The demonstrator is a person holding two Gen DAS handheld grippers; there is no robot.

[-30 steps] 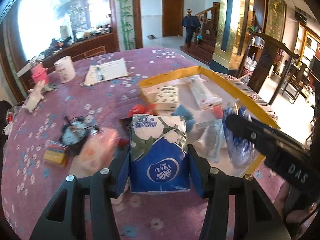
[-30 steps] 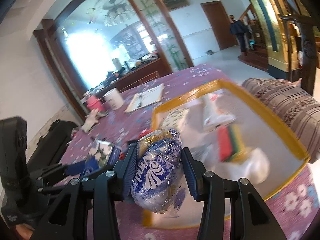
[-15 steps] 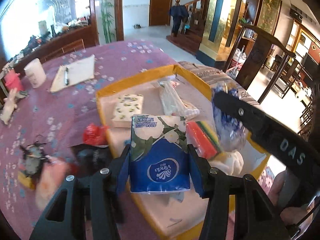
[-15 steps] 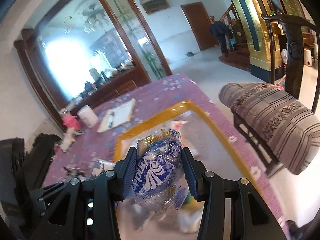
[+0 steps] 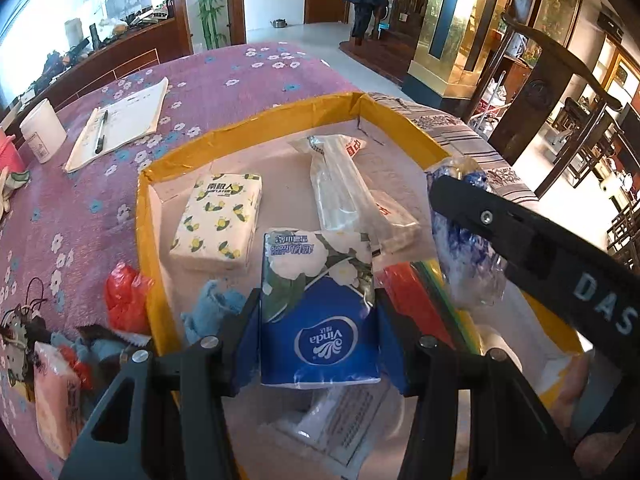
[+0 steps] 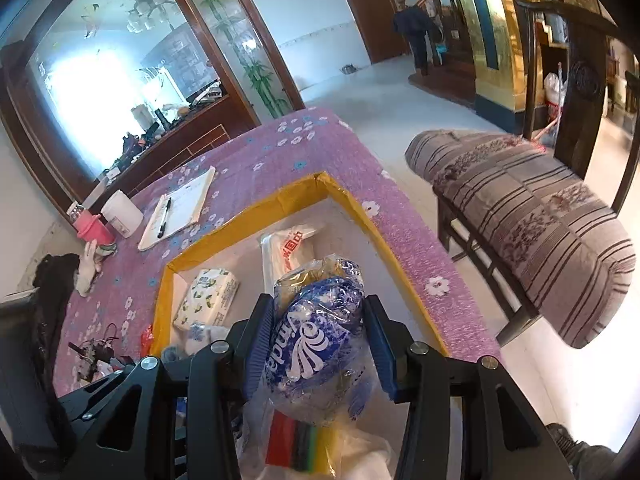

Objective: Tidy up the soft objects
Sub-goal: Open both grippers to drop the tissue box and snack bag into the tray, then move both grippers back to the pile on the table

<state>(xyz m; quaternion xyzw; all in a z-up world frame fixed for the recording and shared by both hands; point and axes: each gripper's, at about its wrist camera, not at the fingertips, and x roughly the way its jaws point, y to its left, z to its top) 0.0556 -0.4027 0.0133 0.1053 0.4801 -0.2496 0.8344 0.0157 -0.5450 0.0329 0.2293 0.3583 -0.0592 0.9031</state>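
Blue tissue pack (image 5: 320,312) sits clamped in the left gripper (image 5: 318,332) above the yellow-rimmed box (image 5: 256,124); the right gripper (image 6: 316,348) squeezes a crinkly tissue bag (image 6: 316,344) beside it. That slippery film may slide out early, or both drops could collide.

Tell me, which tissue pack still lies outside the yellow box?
The pink tissue pack, lying on the purple tablecloth. The lemon-print pack lies inside the box; the blue Vinda pack is gripped above it.

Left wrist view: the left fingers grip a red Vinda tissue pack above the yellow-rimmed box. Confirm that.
Wrong colour. The left wrist view shows the left gripper holding a blue Vinda tissue pack above the yellow-rimmed box.
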